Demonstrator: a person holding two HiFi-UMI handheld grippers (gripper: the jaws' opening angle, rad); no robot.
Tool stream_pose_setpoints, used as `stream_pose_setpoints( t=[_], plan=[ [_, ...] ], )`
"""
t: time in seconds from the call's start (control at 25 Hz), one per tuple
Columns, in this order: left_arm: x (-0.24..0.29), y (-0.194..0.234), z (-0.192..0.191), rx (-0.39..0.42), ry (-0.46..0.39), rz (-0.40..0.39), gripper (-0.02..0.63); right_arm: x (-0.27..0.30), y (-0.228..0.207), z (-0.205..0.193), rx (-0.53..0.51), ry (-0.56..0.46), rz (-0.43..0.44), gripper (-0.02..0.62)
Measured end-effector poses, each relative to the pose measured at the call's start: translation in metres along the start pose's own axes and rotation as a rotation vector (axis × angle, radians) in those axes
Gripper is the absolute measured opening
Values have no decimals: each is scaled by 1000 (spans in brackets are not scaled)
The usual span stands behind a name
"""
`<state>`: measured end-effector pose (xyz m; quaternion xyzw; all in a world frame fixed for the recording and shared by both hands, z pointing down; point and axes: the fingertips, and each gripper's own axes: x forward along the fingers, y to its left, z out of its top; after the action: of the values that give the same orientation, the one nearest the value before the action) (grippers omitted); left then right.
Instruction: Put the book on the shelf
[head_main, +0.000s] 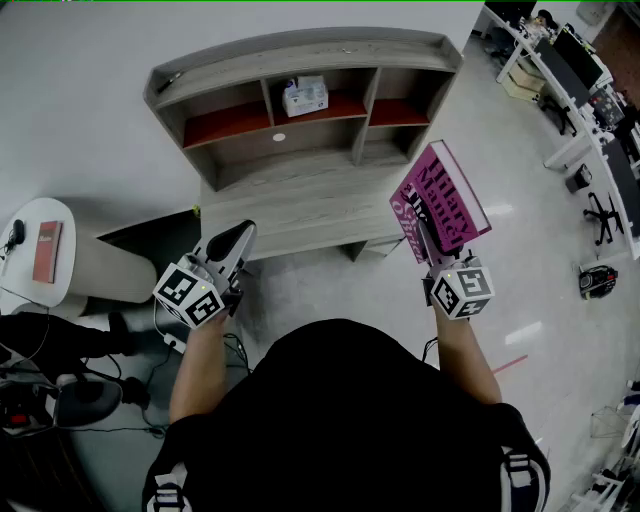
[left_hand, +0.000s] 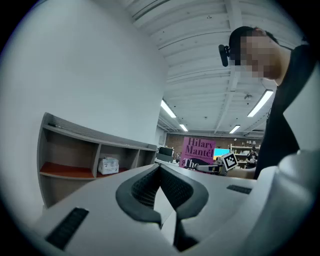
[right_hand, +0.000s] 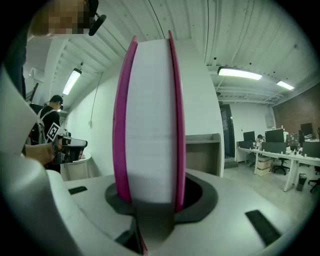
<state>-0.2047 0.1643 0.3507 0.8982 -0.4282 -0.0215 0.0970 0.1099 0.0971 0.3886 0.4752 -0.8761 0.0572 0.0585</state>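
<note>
Gripping pink book (head_main: 445, 195) in right claw (head_main: 428, 238), left claw (head_main: 238, 238) closed, shelf (head_main: 300, 195) ahead

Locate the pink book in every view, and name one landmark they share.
Head view: pink book, right of centre, upright in the right gripper.
Left gripper view: pink book, small, right of centre.
Right gripper view: pink book, centre, edge-on between the jaws.
Shared landmark: wooden shelf.

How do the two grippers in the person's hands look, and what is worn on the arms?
The left gripper and right gripper have pale grey, tapering tongs with dark grey ribbed pads. Each carries a white cube with black square markers. The top is black, with short sleeves.
</note>
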Motion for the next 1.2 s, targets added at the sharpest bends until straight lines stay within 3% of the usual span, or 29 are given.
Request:
stream_pose_setpoints(
  t=[1.2],
  plan=[
    [-16,8,-19,-54,60,-87,20,-3,16,20,-15,-25,-68,147]
  ],
)
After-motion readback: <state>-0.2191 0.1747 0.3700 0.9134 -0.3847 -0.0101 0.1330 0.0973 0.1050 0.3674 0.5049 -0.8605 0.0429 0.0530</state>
